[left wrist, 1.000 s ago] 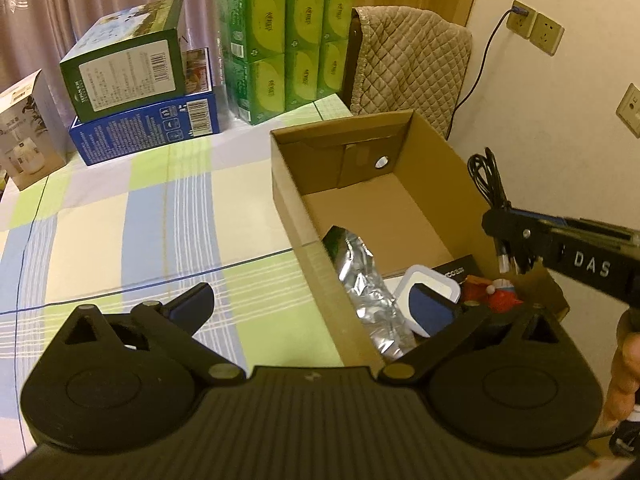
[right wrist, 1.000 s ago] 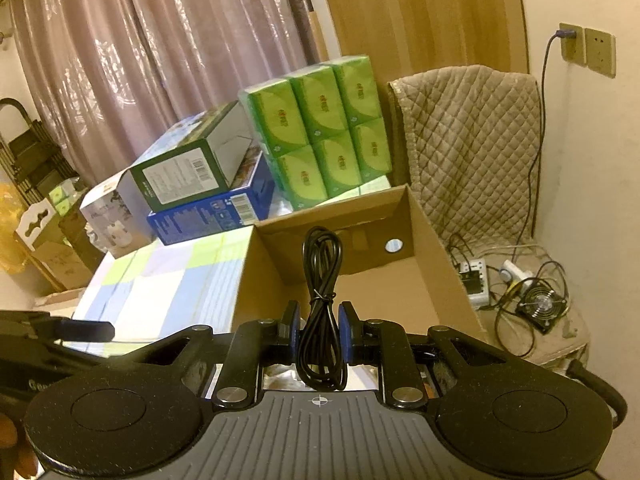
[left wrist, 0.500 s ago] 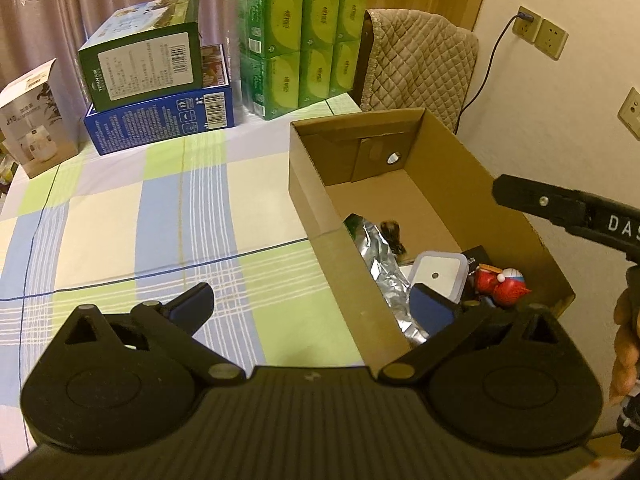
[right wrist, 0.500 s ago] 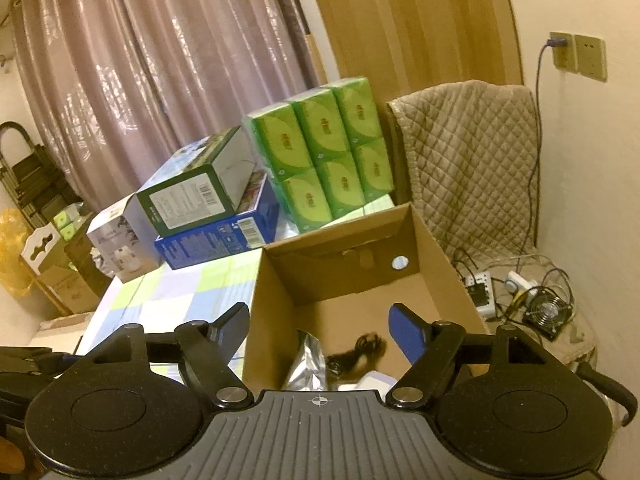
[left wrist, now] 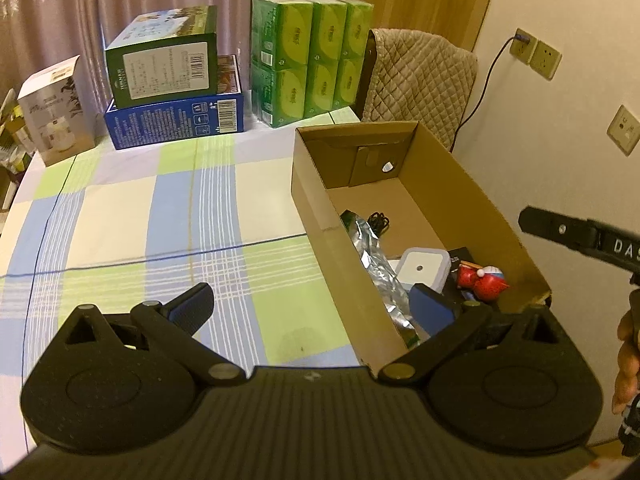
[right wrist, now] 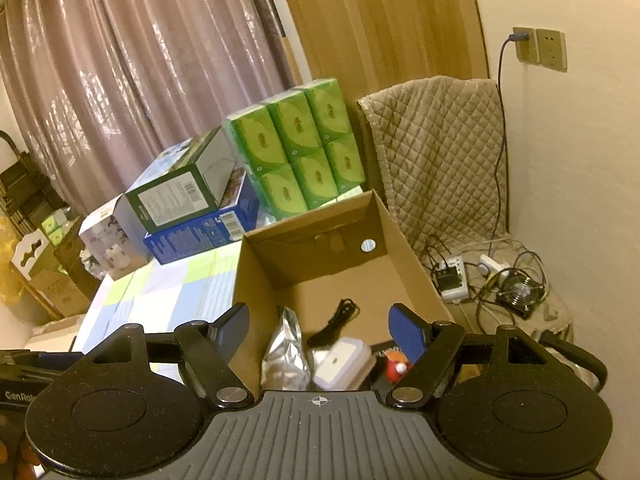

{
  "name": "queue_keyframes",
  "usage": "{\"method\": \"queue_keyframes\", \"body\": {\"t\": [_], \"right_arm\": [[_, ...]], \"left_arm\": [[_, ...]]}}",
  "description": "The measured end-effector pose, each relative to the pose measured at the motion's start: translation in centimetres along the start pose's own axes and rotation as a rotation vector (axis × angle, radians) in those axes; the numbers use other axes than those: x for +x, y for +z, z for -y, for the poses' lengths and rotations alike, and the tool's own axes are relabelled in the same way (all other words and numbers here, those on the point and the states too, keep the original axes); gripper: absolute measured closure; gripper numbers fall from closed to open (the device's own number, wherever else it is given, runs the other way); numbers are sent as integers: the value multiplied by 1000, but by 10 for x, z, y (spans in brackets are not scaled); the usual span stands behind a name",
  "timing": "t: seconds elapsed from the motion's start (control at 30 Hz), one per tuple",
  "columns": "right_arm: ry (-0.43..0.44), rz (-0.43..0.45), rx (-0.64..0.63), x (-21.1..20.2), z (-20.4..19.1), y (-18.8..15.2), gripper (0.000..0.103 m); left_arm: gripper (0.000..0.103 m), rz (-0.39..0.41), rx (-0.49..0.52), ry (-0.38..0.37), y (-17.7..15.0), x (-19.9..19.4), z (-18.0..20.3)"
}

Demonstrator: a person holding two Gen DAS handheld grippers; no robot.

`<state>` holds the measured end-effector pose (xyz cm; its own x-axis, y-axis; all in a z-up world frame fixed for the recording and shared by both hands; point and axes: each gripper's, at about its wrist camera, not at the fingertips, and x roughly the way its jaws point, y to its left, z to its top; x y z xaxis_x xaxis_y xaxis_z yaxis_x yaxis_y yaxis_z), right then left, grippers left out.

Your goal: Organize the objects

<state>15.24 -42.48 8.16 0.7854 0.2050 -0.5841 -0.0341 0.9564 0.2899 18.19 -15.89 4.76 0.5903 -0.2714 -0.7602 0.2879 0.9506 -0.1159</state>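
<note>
Standing by the table: a person holds a gripper in each hand over a checked tablecloth (left wrist: 168, 216).
Left gripper (left wrist: 312, 308): fingers spread wide, gripping nothing; one blue pad over the cloth, the other over the near end of the box.
Right gripper (right wrist: 320, 328): fingers likewise spread apart and empty, poised above the box's near end; from the left wrist view one black finger of it reaches in from the right edge.
Cardboard box (left wrist: 472, 184): open-topped, lying on the table's right side, its far half bare.
Black cable (left wrist: 378, 222): coiled, lying loose on the box floor about midway along, just beside the foil pouch, touched by neither gripper.
Foil pouch (left wrist: 376, 268): crumpled silver, lying along the box's left wall.
White square case (left wrist: 422, 270): in the near half, next to the pouch.
Red toy figure (left wrist: 482, 282): near the right wall, beside the white case.
Green packs (left wrist: 312, 68): stacked at the table's far edge.
Dark green carton (left wrist: 164, 68): sitting on a blue carton (left wrist: 176, 122), left of the green packs.
Quilted chair cover (right wrist: 436, 144): behind the box.
</note>
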Motion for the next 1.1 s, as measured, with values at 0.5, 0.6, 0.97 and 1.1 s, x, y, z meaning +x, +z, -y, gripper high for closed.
{"method": "queue_keyframes", "body": {"t": [0.5, 0.6, 0.97, 1.1], "right_arm": [[-15, -45, -102, -49, -12, -35, 27], [-25, -68, -136, -56, -14, -46, 27], [-35, -120, -165, -81, -12, -81, 27], [-50, -125, -162, -86, -12, -89, 27]], "left_arm": [[1, 55, -43, 34, -43, -51, 15], [1, 51, -57, 29, -54, -58, 18], [1, 60, -16, 50, -89, -75, 36], [1, 46, -25, 41, -102, -78, 38]]}}
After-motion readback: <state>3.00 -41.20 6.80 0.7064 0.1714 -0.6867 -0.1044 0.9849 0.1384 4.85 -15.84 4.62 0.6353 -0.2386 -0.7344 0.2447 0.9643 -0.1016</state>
